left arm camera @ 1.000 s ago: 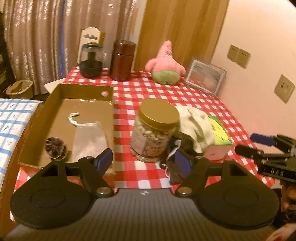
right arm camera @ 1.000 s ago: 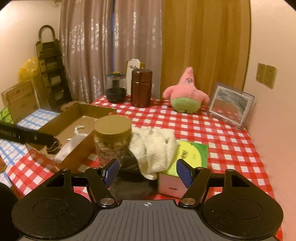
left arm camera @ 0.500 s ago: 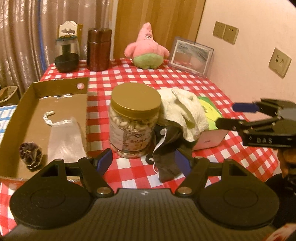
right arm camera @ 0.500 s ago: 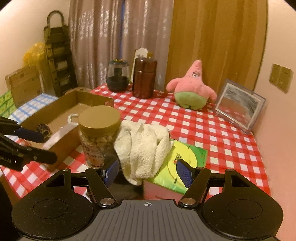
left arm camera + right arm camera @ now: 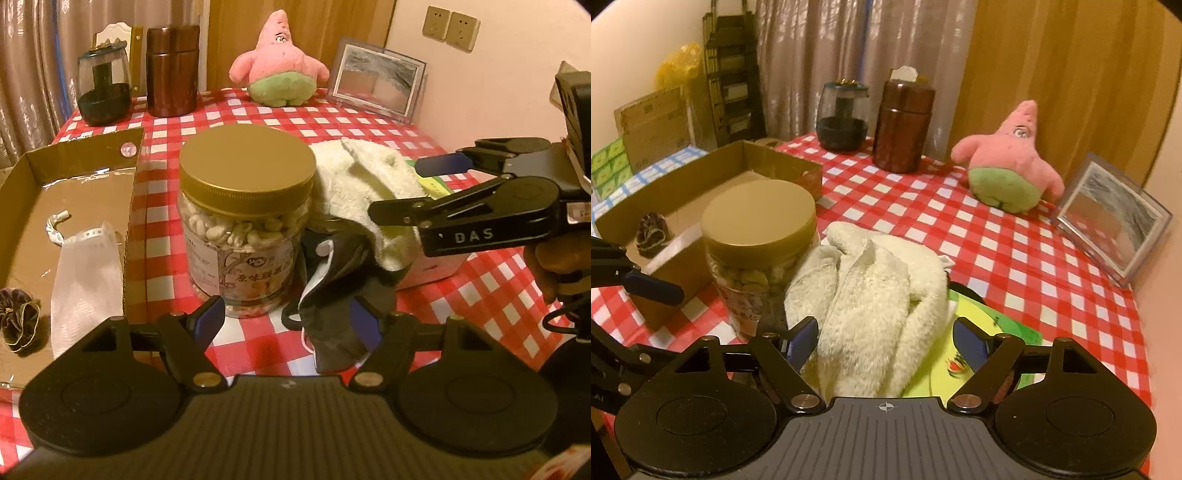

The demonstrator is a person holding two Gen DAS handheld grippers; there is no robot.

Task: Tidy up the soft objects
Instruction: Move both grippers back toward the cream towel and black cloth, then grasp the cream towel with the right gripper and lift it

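Presently my right tongs (image 5: 884, 341) have just been widening and stand open astride the white towel (image 5: 871, 280), pads clear. Left tongs (image 5: 288, 319) gape, empty, above the dark cloth (image 5: 340, 295) beside the nut jar (image 5: 245, 221) on the counter (image 5: 369, 122).

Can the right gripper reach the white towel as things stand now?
Probably yes. The right gripper is open, its fingers just widened, and the white towel lies straight ahead between them, uncovered on top. The nut jar stands close beside it but does not block it.
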